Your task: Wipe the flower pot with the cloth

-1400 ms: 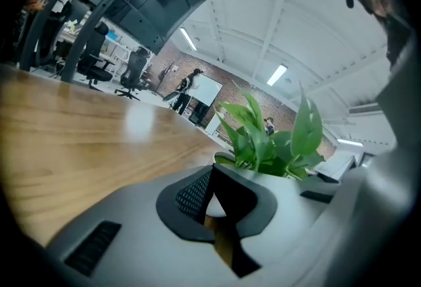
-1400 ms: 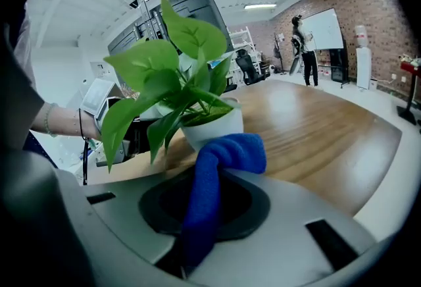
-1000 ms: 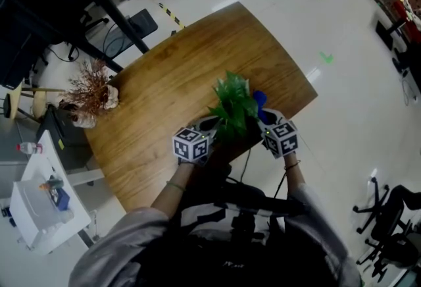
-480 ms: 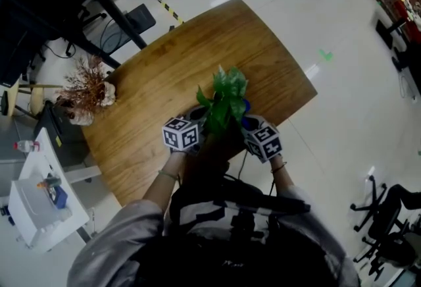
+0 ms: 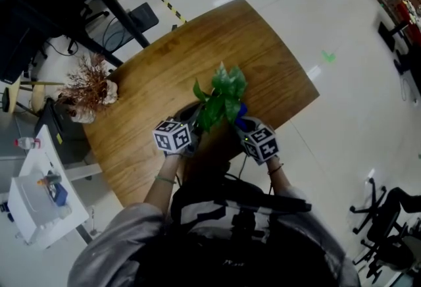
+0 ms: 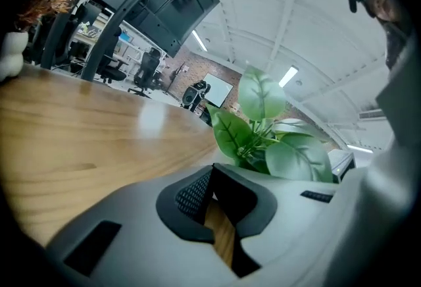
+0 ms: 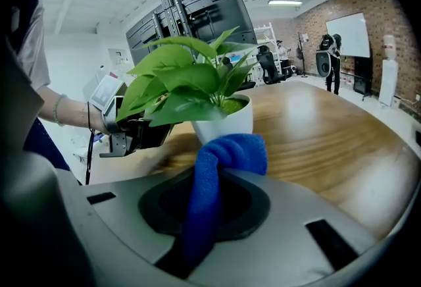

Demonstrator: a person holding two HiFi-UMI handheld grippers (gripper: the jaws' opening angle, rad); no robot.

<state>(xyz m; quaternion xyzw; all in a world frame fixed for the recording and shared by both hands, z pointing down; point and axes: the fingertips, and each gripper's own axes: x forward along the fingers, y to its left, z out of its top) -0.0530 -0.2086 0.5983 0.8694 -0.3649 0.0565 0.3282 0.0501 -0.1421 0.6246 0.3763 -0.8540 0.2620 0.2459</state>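
A leafy green plant (image 5: pixel 220 96) stands in a white flower pot (image 7: pixel 227 122) near the front of the wooden table (image 5: pixel 197 49). In the head view the leaves hide the pot. My right gripper (image 7: pixel 220 155) is shut on a blue cloth (image 7: pixel 217 167), whose folded end lies just in front of the pot's wall. The cloth (image 5: pixel 241 110) shows at the plant's right. My left gripper (image 6: pixel 212 172) is at the pot's left side, jaws together with nothing between them. It also shows behind the leaves as the left gripper (image 7: pixel 135 133).
A dried brown branch arrangement (image 5: pixel 89 89) sits at the table's far left edge. A white cart (image 5: pixel 39 203) with small items stands left of the table. Office chairs (image 5: pixel 388 213) stand on the floor to the right. The table's front edge is right under both grippers.
The plant and both grippers have shifted a little to the left on the table. The right gripper keeps hold of the blue cloth.
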